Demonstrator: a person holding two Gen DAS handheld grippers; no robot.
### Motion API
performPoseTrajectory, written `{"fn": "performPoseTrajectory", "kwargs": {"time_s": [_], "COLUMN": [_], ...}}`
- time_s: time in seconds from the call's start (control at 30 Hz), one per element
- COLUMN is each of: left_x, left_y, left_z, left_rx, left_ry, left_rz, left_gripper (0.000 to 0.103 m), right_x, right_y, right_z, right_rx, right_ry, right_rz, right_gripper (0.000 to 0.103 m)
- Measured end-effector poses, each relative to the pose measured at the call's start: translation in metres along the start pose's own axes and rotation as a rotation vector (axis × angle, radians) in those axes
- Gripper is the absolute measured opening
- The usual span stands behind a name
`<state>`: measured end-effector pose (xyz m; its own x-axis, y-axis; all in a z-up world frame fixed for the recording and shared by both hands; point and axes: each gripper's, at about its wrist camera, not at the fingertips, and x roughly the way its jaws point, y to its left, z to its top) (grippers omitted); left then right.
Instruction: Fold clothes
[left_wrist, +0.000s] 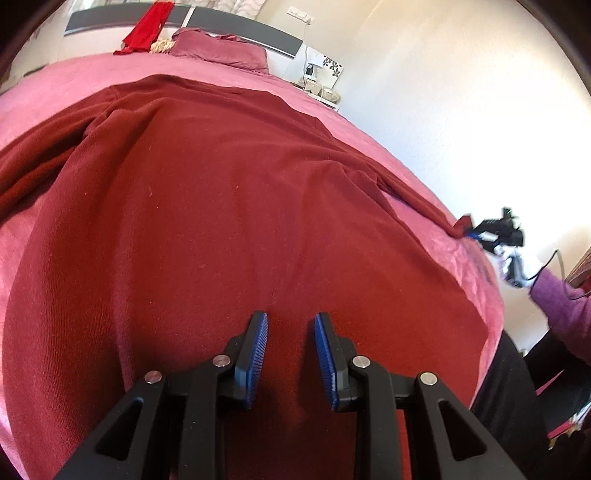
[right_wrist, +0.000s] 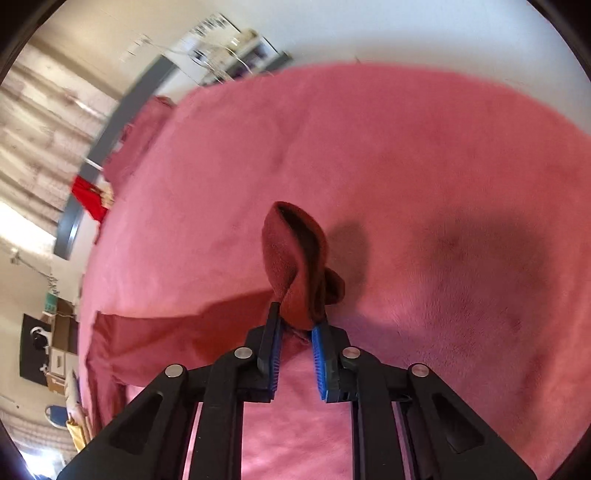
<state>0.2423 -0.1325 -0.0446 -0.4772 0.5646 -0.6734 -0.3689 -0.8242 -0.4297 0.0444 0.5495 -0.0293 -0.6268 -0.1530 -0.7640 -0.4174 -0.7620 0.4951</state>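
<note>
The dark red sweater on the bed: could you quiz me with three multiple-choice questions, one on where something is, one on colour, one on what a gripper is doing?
1. Where does the bright red garment lie?
A. by the headboard
B. on the floor
C. on the nightstand

2. What colour is the bedspread?
A. white
B. pink
C. grey

3. What is the right gripper doing?
A. hanging open over bare bedspread
B. holding a pillow
C. pinching the sleeve cuff

Answers: 1 A, it is draped near the head of the bed, beside the pillow. 2 B, pink shows all around the dark red sweater. 3 C, the cuff stands up between its blue pads, while the left gripper hangs open over the sweater.
</note>
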Motion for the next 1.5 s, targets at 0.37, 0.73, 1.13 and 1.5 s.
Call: {"fn": "performPoseTrajectory", "kwargs": {"time_s": [0.37,0.73,1.13,1.5], "left_x": [0.002,-0.011,-0.032,-0.039], "left_y": [0.005,-0.004,-0.006,-0.004], "left_z": [0.000,-0.011,-0.025,-0.036], "left_rx": [-0.026,-0.035,-0.043,-0.080], "left_ry": [-0.004,-0.004,-0.010,-0.011], "left_rz": [-0.021,0.024,0.094,0.081], "left_gripper": [0.027,0.027,0.027,0.027], "right_x": [-0.013,-0.002,0.018,0.027], "right_y": [-0.021,0.161,0.229,0.188], "right_z": [-0.002,-0.199,-0.313,-0.291], "right_rx": [0.133,-0.348,-0.643,-0.459], "right_ry": [-0.047,0.404,0.611,0.581], "right_rz": [-0.383,0.252,0.207,0.024], "right_gripper": [0.020,0.062,0.005,0.008]}}
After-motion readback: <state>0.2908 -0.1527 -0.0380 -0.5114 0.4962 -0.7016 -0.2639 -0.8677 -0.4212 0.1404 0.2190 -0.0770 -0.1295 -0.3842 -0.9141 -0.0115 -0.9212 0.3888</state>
